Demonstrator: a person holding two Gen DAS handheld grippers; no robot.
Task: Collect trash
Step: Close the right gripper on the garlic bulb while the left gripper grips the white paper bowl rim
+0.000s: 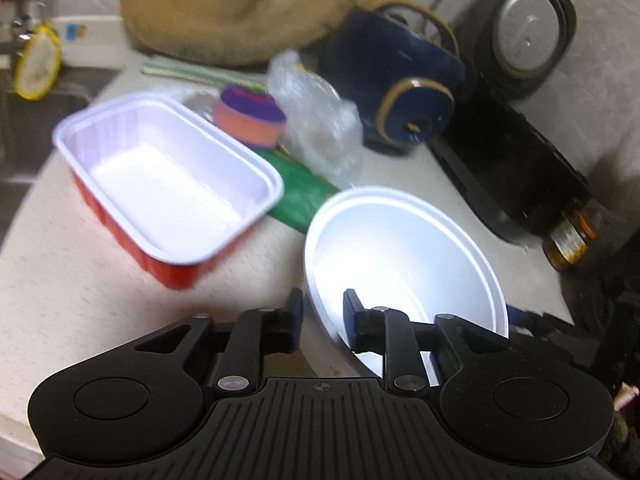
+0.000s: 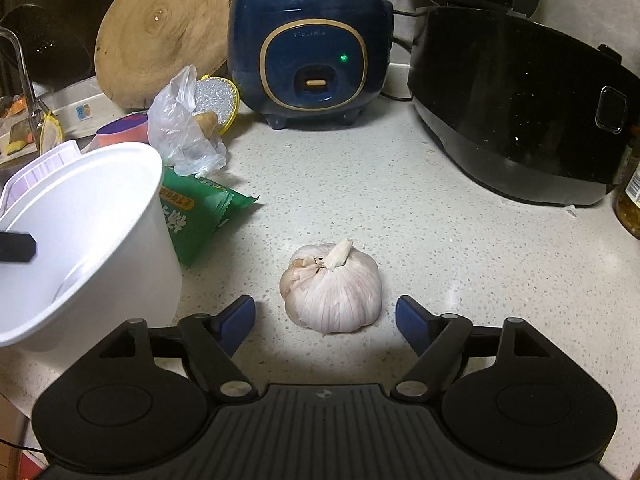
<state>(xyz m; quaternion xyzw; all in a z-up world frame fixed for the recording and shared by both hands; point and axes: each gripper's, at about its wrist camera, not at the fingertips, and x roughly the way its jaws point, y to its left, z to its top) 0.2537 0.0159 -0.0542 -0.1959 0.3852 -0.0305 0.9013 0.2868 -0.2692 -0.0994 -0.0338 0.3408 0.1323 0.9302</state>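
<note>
My left gripper point(image 1: 323, 314) is clamped on the rim of the white round plastic bowl point(image 1: 404, 264), one finger inside, one outside; bowl tilted, nothing in it. My right gripper point(image 2: 325, 320) is spread wide, straddling the white garlic bulb point(image 2: 331, 287) on the speckled bench point(image 2: 360, 184), not touching it. White-lined red rectangular foil tray point(image 1: 168, 184) sits empty beside the bowl. Green snack wrapper point(image 2: 200, 216) and crumpled clear plastic bag point(image 2: 180, 128) lie behind.
</note>
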